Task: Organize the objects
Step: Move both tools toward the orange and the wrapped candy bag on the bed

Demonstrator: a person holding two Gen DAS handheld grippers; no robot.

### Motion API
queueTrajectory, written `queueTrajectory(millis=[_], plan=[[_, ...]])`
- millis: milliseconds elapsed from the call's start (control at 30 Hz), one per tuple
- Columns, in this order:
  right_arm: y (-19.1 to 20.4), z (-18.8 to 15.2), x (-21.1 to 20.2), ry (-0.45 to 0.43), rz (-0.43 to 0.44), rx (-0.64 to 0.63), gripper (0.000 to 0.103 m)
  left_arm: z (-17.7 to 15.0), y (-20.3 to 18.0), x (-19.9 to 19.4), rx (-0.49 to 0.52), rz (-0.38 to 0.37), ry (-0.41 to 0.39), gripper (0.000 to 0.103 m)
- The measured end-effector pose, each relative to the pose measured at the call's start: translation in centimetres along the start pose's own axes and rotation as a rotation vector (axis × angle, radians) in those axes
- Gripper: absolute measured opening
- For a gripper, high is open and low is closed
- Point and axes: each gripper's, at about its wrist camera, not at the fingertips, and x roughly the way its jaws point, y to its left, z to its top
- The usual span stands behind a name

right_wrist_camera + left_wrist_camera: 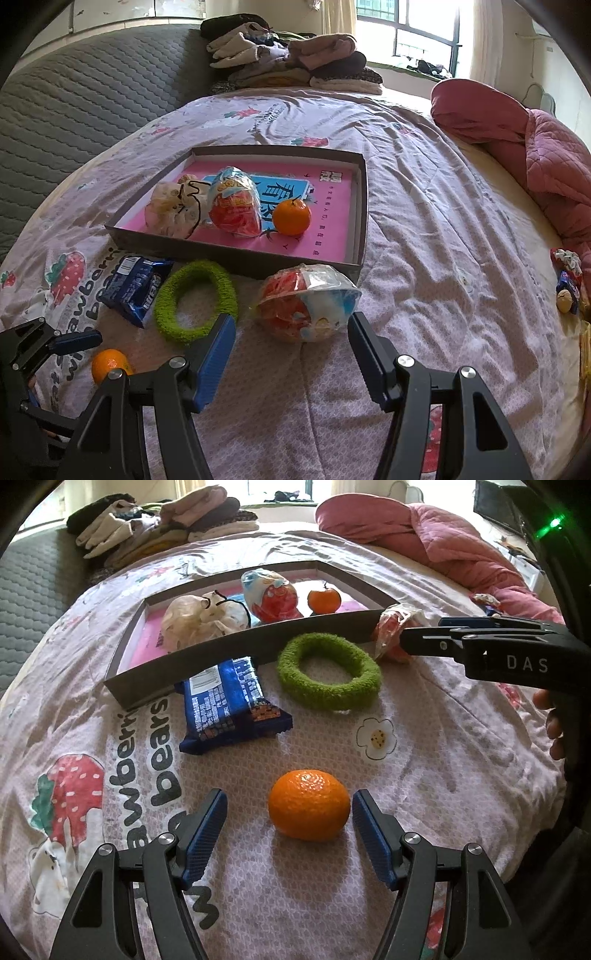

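Strawberry-print bedsheet point(424, 229), folded clothes point(295, 62) heaped, apparently beside a window point(424, 29).

The soft cotton bed sheet point(424, 775), pale pink with printed strawberries, looks matt and a bit wrinkled. The near round orange point(309, 805) has a bumpy, shiny peel. The green ring point(328, 670) is fluffy cloth, like a towel. Left of it, the dark blue snack packet point(232, 705) is shiny, crinkly plastic. The flat grey box point(236, 254) looks like matt cardboard, with a smooth pink paper sheet point(325, 221) inside. The red and white snack bag point(306, 301) on the right is clear, glossy plastic. Far right, the pink quilt point(546, 147) is stitched, puffy cloth. The black gripper arms look like smooth plastic with shiny metal bolts point(412, 837) and rough blue pads point(207, 834).
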Motion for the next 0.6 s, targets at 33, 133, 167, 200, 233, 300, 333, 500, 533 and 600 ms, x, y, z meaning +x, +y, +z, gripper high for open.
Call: queueTrajectory(millis=[33,133,167,200,233,300,333,500,533,600], plan=[[-0.03,0.02,0.05,0.000,0.000,0.001,0.063,0.02,0.04,0.10,-0.003,0.001,-0.001,0.072],[-0.01,0.01,0.14,0.002,0.000,-0.001,0.063,0.10,0.26,0.38,-0.008,0.007,0.002,0.072],[0.01,0.01,0.16,0.002,0.000,-0.001,0.063,0.10,0.36,0.49,-0.013,0.008,0.005,0.072],[0.02,0.02,0.16,0.002,0.001,-0.002,0.063,0.10,0.47,0.52,-0.017,0.007,0.006,0.072],[0.02,0.02,0.17,0.002,0.001,-0.003,0.063,0.10,0.53,0.53,-0.019,0.005,0.006,0.072],[0.05,0.02,0.20,0.000,0.002,-0.005,0.063,0.11,0.54,0.52,-0.017,0.007,0.004,0.072],[0.03,0.00,0.24,0.000,0.000,-0.005,0.063,0.09,0.55,0.55,-0.017,0.006,0.005,0.072],[0.13,-0.09,0.31,0.004,-0.003,-0.006,0.063,0.09,0.78,0.50,-0.033,-0.003,0.007,0.072],[0.18,-0.09,0.29,0.004,-0.003,-0.007,0.063,0.11,0.79,0.50,-0.034,-0.003,0.007,0.072],[0.22,-0.08,0.26,0.002,-0.002,-0.007,0.063,0.10,0.79,0.54,-0.036,-0.004,0.007,0.072]])
